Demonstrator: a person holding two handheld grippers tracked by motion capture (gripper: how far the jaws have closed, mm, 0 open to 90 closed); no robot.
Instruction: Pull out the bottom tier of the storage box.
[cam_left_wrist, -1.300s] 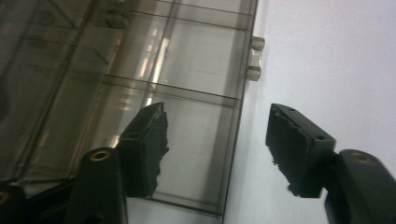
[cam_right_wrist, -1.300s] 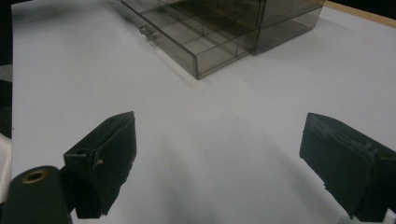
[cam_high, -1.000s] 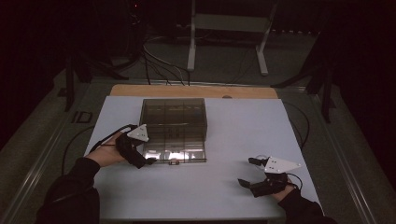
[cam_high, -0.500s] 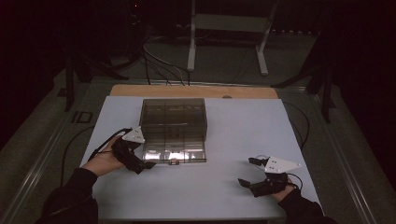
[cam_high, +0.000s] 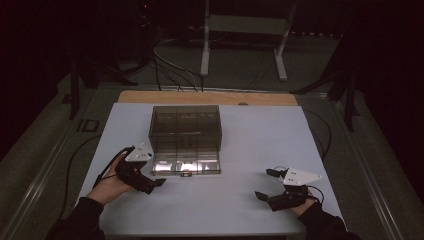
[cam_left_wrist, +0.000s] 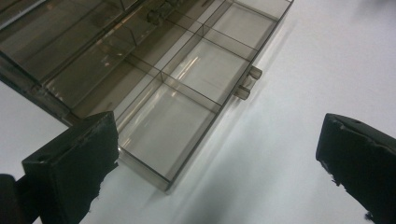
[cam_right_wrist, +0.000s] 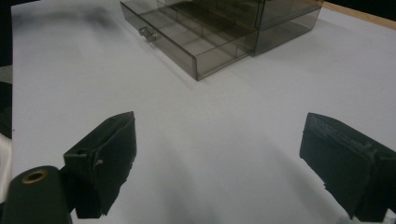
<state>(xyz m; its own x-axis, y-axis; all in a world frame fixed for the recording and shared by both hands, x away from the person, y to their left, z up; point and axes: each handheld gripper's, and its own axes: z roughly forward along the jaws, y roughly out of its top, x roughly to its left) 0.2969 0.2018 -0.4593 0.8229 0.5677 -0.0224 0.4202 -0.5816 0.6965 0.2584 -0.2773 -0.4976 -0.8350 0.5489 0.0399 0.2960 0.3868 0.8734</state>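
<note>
The smoked-plastic drawer box (cam_high: 185, 132) sits at frame centre, its bottom drawer (cam_high: 186, 164) pulled out. The left gripper (cam_high: 159, 182), released, sits beside the drawer's left corner; the right gripper (cam_high: 266, 184), released, lies lower right. Risk: an off-centre push jams the drawer or shifts the box.

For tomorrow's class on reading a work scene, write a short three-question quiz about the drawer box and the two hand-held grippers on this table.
1. True or false: the bottom drawer of the smoky clear drawer box is pulled out toward the person.
2. Which hand-held gripper is nearer the drawer? A) left hand-held gripper B) right hand-held gripper
3. In a few words: what do the drawer's visible compartments hold?

Key
1. True: it juts out in front of the box, with its small handle facing the person.
2. A: it sits by the drawer's front left corner, open; the right one rests apart on the white table, also open.
3. Nothing visible; they look empty.
</note>
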